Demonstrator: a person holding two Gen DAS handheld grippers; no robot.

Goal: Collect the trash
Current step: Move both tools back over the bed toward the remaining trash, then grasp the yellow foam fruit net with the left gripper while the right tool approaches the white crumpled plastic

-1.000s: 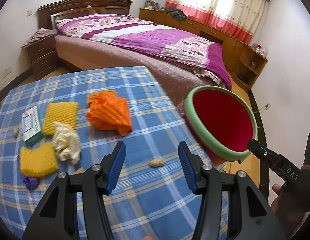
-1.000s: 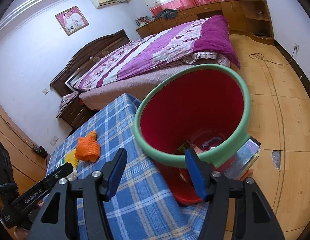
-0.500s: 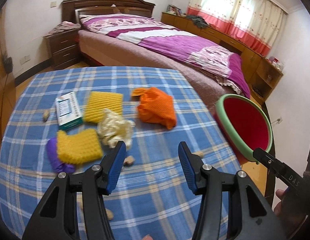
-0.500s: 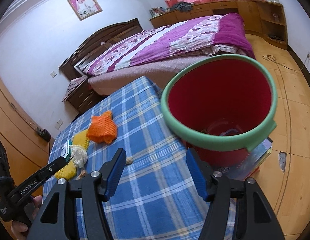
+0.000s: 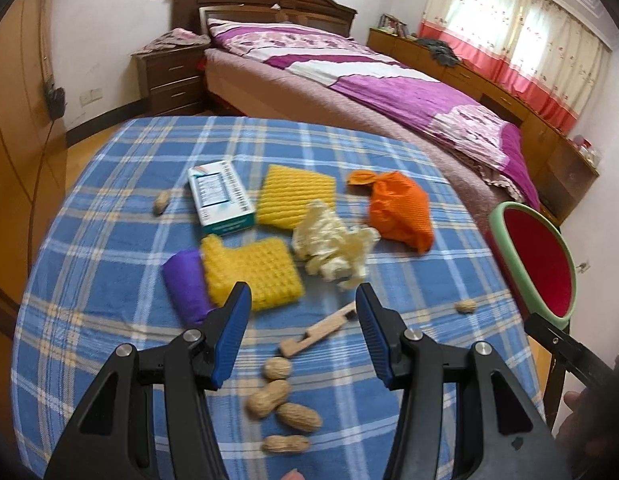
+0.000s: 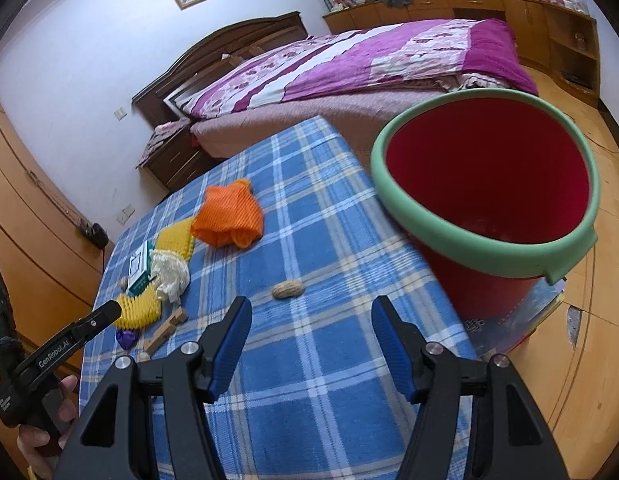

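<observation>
Trash lies scattered on a blue plaid tablecloth (image 5: 109, 264): an orange net bag (image 5: 399, 210), two yellow foam pads (image 5: 295, 196) (image 5: 253, 270), crumpled whitish paper (image 5: 333, 246), a small white and teal box (image 5: 221, 196), a purple wrapper (image 5: 185, 286), a wooden clip (image 5: 317, 332) and several peanuts (image 5: 283, 404). My left gripper (image 5: 301, 312) hovers open above the wooden clip, holding nothing. My right gripper (image 6: 309, 328) is open and empty over the table's right part, near a lone peanut (image 6: 287, 290). A red bucket with a green rim (image 6: 485, 184) stands beside the table's right edge.
A bed with a purple quilt (image 5: 389, 88) stands behind the table, with a dark nightstand (image 5: 169, 80) on its left. Wooden cabinets (image 6: 509, 12) run under the curtained window. Under the bucket lies a flat book or mat (image 6: 521, 320) on the wooden floor.
Both grippers have swung left, away from the bucket and over the table. More trash has come into the left wrist view, and the bucket has slid toward the right edge in both views.
</observation>
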